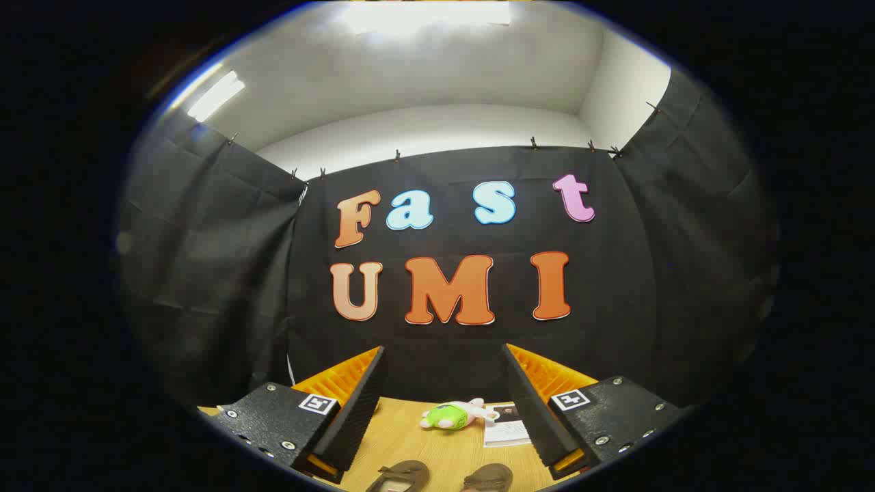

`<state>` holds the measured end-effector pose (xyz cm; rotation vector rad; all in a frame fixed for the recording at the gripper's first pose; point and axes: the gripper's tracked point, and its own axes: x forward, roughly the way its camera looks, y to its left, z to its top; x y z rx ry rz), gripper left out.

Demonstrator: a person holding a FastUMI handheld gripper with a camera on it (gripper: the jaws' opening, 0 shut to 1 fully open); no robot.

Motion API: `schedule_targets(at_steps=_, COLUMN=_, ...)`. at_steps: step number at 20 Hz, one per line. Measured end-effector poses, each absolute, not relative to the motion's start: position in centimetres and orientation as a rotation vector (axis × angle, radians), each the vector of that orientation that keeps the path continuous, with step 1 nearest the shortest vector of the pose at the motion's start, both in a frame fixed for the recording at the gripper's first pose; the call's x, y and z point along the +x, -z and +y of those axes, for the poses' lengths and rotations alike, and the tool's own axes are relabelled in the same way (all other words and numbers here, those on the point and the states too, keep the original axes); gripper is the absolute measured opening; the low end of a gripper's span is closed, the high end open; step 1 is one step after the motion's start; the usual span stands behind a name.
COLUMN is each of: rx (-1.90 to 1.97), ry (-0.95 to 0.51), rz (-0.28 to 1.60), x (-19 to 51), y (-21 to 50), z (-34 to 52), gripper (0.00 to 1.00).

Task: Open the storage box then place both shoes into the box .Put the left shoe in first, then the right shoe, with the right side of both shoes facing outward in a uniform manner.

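Wood-grain tabletop [410, 444] lies below the tool [444, 362], whose fingers stand wide apart, holding nothing. Between them, nearest, sit two brown shoes: one [400, 475] left, the other [489, 476] right. Beyond lie a green-and-pink plush toy [454, 415] and a leaflet [506, 427].

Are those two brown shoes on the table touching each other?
Apart. In the gripper view, bare table shows between the left shoe and the right shoe. The open gripper hangs above them, holding nothing.
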<state>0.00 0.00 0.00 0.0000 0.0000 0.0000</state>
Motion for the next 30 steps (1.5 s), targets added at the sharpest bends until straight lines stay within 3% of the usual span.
schedule_targets(at_steps=21, rx=-0.003, ry=-0.041, rz=0.019, x=-0.1, y=0.9, z=1.7, gripper=0.98)
schedule_targets(at_steps=30, rx=0.064, ry=-0.127, rz=0.206, x=2.4, y=7.8, z=5.7, gripper=0.98)
